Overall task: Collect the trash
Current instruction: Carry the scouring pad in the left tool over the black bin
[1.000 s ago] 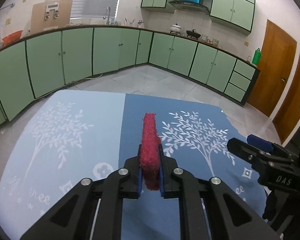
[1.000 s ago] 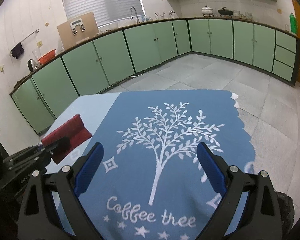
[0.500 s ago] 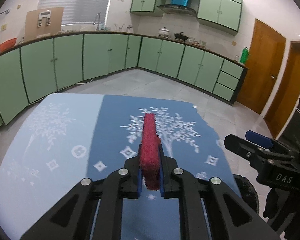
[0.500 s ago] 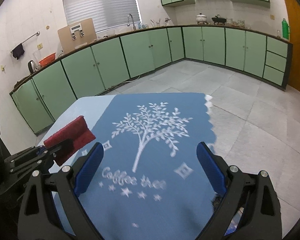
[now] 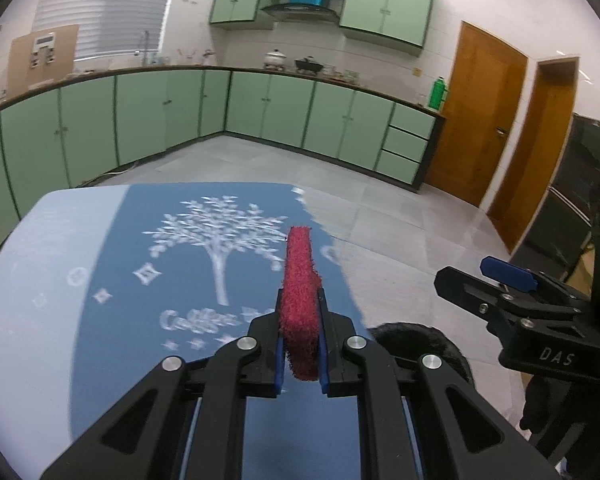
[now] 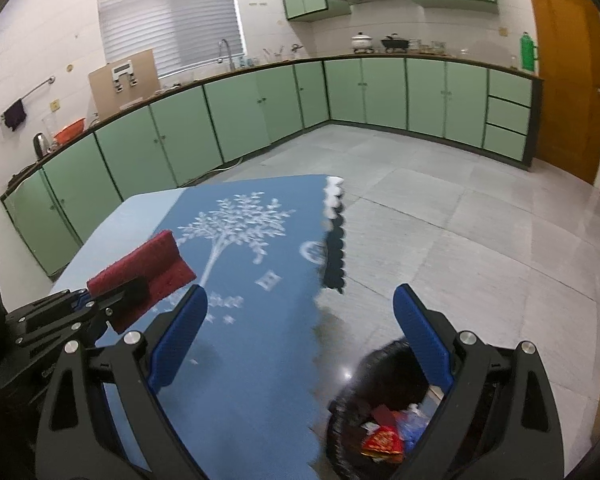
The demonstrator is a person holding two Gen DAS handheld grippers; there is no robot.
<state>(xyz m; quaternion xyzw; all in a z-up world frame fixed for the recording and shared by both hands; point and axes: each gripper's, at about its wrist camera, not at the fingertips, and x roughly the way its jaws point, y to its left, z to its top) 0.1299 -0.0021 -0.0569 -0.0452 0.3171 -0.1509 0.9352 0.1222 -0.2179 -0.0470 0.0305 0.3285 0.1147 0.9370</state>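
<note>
left gripper: black linkage arms, blue pads, pinched tight on red scouring pad
red scouring pad: one; coarse fibrous slab, rectangular, held on edge, sticking forward past fingertips, above right part of tablecloth; seen side-on in right wrist view
right gripper: black frame, blue pads spread wide, nothing between; hovering over table's right edge and bin
right gripper, left wrist view: seen from side, one blue pad visible, "DAS" printed on body
tablecloth: one; smooth, flat; dark blue panel with white tree print, stars, diamonds, "Coffee" lettering; pale blue panel on left side; scalloped trim hanging off right edge
trash bin: one; round, black liner, on floor just beside table's right edge, below right gripper
trash in bin: red wrapper, bluish crumpled bits; count unclear
floor: large grey tiles, glossy, wide open room between table and cabinets
cabinets: green flat doors, dark trim, L-shaped run along two walls
doors: two, brown wood, on right
table edges: far edge and right edge visible; tabletop bare except print
</note>
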